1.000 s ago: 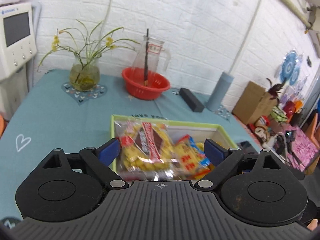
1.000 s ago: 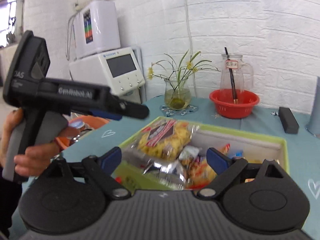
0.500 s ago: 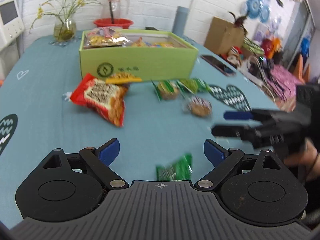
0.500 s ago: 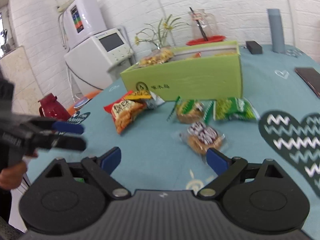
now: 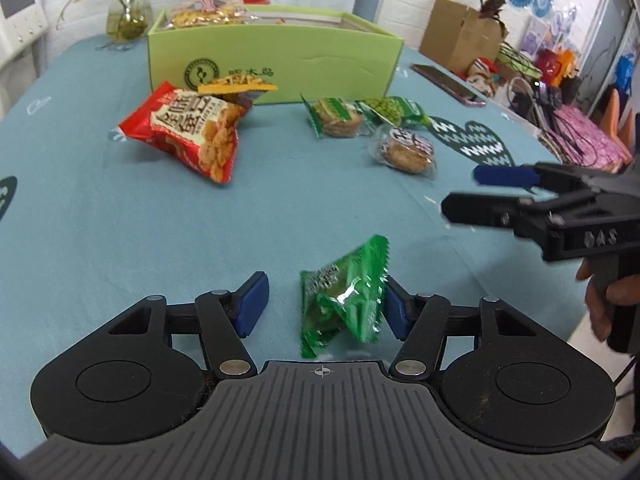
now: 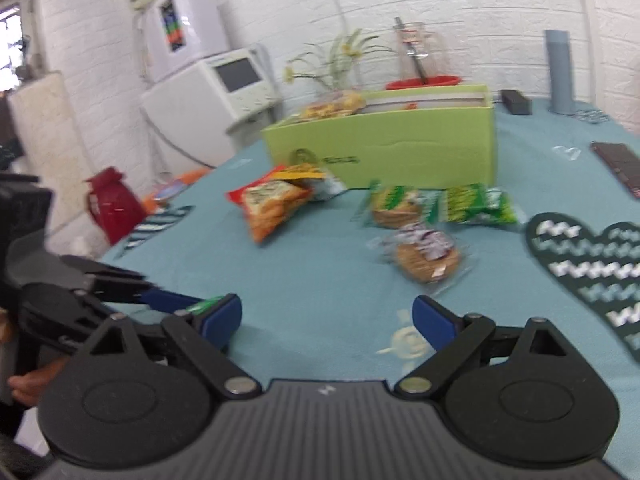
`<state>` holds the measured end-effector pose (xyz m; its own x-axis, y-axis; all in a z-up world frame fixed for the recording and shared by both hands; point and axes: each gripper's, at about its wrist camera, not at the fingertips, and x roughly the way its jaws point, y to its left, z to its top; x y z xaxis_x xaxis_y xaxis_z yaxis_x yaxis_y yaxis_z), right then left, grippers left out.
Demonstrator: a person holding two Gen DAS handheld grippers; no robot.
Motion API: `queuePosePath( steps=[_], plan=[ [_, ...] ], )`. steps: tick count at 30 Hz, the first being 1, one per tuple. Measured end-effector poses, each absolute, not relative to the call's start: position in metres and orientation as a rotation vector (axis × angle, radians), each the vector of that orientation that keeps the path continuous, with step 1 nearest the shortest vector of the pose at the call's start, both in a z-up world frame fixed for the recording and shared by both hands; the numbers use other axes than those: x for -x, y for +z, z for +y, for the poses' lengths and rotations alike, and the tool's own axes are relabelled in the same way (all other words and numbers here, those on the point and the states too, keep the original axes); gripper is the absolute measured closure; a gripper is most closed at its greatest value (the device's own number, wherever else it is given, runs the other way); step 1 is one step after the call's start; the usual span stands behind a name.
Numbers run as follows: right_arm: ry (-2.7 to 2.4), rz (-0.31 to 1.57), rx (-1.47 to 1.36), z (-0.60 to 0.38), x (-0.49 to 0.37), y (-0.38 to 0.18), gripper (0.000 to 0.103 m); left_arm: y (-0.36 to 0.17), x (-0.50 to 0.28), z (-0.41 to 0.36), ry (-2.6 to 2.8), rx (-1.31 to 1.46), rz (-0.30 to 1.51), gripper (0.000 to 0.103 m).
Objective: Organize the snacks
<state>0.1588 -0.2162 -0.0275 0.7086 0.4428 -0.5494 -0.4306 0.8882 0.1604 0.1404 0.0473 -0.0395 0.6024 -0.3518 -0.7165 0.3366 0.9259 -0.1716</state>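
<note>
Jaws of the left gripper [image 5: 322,302] had just been closing round a small crinkly green foil snack packet [image 5: 346,294], one blue pad touching its edge, the other still clear: not yet a grip.

Packet lay on the teal tablecloth [image 5: 120,220], near the table's front edge & well apart from the lime-green cardboard box [image 5: 276,54] at the back. Right gripper [image 6: 327,318] hung wide open w/ nothing between its pads. Packet looked light, soft, prob. slippery; contents likely brittle, so best pinched gently across the puffed middle, not the thin sealed end. A red crisp bag [image 5: 188,130] & three wrapped biscuit packs waited nearer the box.
</note>
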Motion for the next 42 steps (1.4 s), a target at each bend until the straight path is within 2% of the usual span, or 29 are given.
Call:
queuePosePath(
  steps=[4,8,9,11,20,24,28,32,33,34,37,42],
  plan=[
    [0.443,0.593,0.086,-0.221,-0.194,-0.027,0.009,-0.041,-0.167,0.044,-0.347,0.012,0.808,0.064],
    [0.516,0.665,0.163,-0.211,-0.229,-0.038,0.009,-0.042,-0.198,0.037,-0.292,-0.014,0.794,0.064],
    [0.536,0.678,0.172,-0.208,-0.235,-0.041,0.009,-0.043,-0.202,0.035,-0.278,-0.022,0.792,0.063],
    [0.546,0.707,0.177,-0.204,-0.243,-0.048,0.009,-0.044,-0.204,0.034,-0.282,-0.020,0.787,0.053],
    [0.575,0.665,0.223,-0.200,-0.242,-0.057,0.009,-0.041,-0.183,0.046,-0.268,0.038,0.786,0.042],
    [0.603,0.727,0.268,-0.198,-0.252,-0.050,0.010,-0.039,-0.173,0.051,-0.262,0.054,0.801,0.044],
    [0.599,0.665,0.408,-0.187,-0.244,-0.039,0.011,-0.037,-0.166,0.050,-0.276,0.053,0.799,0.046],
    [0.632,0.704,0.385,-0.188,-0.248,-0.045,0.013,-0.039,-0.161,0.048,-0.282,0.052,0.809,0.047],
    [0.634,0.713,0.360,-0.191,-0.250,-0.046,0.015,-0.041,-0.160,0.048,-0.277,0.049,0.812,0.049],
    [0.640,0.721,0.331,-0.194,-0.250,-0.046,0.024,-0.042,-0.158,0.047,-0.270,0.042,0.805,0.050],
    [0.646,0.713,0.279,-0.201,-0.241,-0.043,0.064,-0.042,-0.154,0.046,-0.254,0.016,0.785,0.080],
    [0.626,0.708,0.213,-0.213,-0.224,-0.042,0.066,-0.035,-0.159,0.054,-0.295,0.087,0.806,0.082]
  ],
)
